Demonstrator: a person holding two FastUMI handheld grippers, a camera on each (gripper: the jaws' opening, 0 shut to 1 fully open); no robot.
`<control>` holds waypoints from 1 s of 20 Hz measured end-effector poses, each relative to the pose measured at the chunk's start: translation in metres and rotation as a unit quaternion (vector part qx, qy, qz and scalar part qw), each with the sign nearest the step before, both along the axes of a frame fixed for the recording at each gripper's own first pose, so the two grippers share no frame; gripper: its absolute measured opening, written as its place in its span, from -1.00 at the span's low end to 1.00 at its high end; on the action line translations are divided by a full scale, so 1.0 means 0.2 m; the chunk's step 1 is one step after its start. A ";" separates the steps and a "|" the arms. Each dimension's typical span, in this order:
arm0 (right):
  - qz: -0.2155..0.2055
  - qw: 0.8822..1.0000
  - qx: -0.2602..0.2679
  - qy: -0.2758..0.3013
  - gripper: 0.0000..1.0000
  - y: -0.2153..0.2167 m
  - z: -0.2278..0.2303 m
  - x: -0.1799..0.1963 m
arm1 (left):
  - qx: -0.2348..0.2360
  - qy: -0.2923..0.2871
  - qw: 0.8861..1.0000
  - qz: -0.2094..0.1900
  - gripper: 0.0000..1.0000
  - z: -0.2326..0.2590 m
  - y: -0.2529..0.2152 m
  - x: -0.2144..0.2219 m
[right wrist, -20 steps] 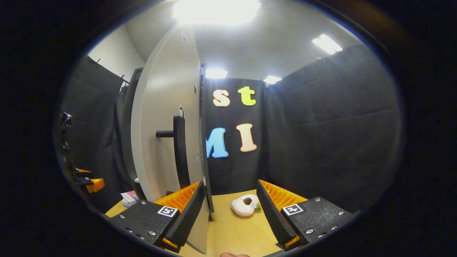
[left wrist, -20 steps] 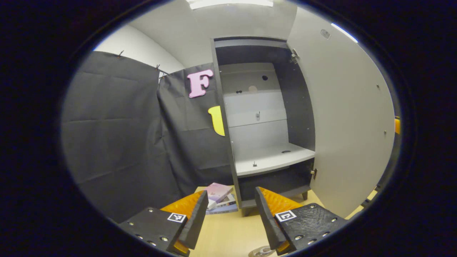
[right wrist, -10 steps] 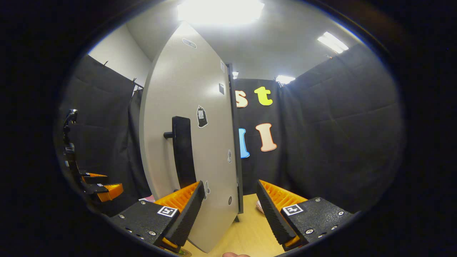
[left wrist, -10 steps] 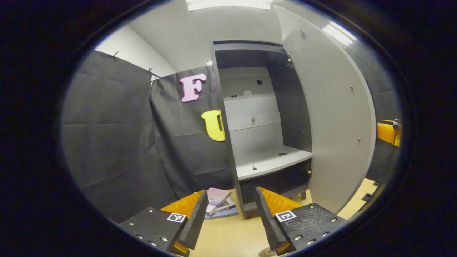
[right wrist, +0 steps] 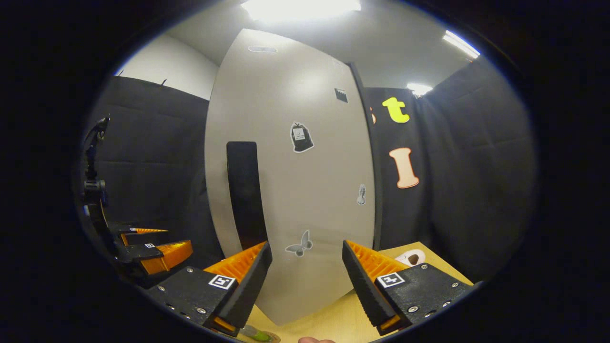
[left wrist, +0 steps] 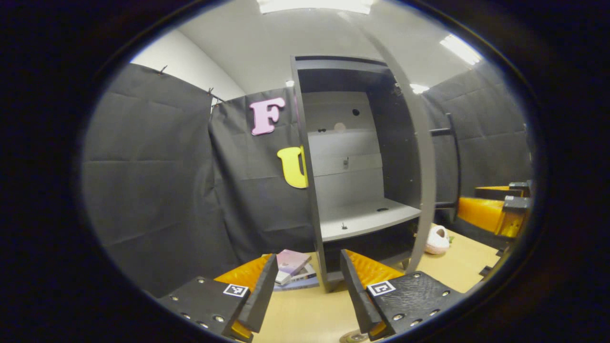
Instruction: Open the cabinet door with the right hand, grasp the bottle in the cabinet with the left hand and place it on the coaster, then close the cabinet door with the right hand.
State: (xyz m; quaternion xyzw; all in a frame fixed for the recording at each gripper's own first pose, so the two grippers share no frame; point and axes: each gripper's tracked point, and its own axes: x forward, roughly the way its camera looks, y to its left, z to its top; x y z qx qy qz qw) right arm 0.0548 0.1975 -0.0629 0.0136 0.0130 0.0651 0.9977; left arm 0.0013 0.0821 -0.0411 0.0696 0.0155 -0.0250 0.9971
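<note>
The left claw (left wrist: 305,290) is spread and holds nothing; ahead of it the cabinet door (left wrist: 424,157) stands edge-on. The right claw (right wrist: 305,281), also spread, faces the door's front. At its base sits perhaps the bottle (right wrist: 259,335), on the bench (right wrist: 329,324).

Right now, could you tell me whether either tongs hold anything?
Nothing is held: the left tongs and the right tongs are both open, with nothing between the fingers.
</note>
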 end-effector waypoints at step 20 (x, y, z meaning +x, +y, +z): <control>-0.044 0.997 -0.061 -0.018 0.87 -0.18 0.07 0.11 | -0.022 -0.028 0.999 -0.007 0.59 0.10 -0.46 0.09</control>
